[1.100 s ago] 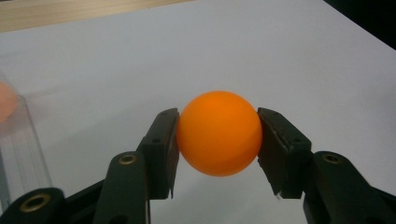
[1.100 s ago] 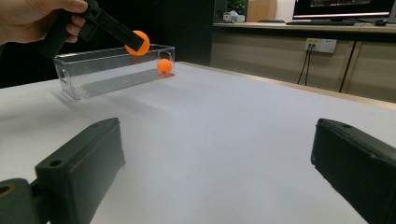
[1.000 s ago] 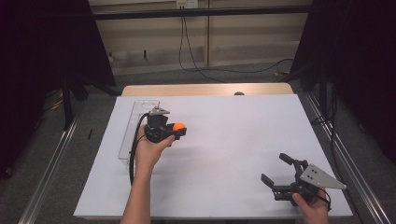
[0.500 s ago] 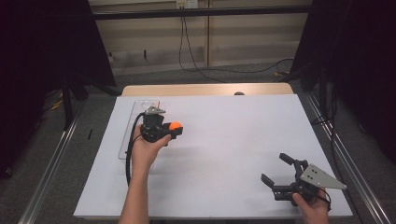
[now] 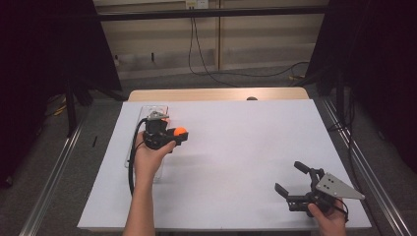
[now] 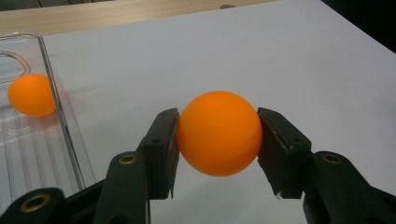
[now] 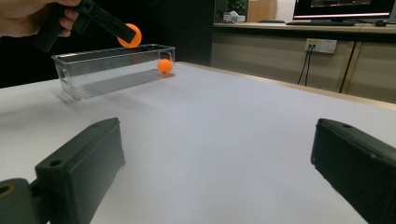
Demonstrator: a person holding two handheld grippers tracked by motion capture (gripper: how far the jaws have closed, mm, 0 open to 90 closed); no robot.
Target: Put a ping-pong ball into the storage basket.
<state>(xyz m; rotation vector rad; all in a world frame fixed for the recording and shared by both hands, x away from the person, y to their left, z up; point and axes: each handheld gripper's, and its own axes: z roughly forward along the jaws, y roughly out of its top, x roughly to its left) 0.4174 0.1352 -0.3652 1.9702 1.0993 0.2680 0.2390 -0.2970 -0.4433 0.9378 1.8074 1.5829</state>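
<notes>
left gripper (image 5: 180, 133) nearer clear bin (image 5: 136, 147), orange ball (image 6: 218, 133) gripped

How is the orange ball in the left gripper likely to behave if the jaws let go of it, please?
The ball is smooth and round, so it would probably roll or bounce on the flat table. It looks like a light, hollow ball. The left gripper touches it only at two sides, so it may slip.
</notes>
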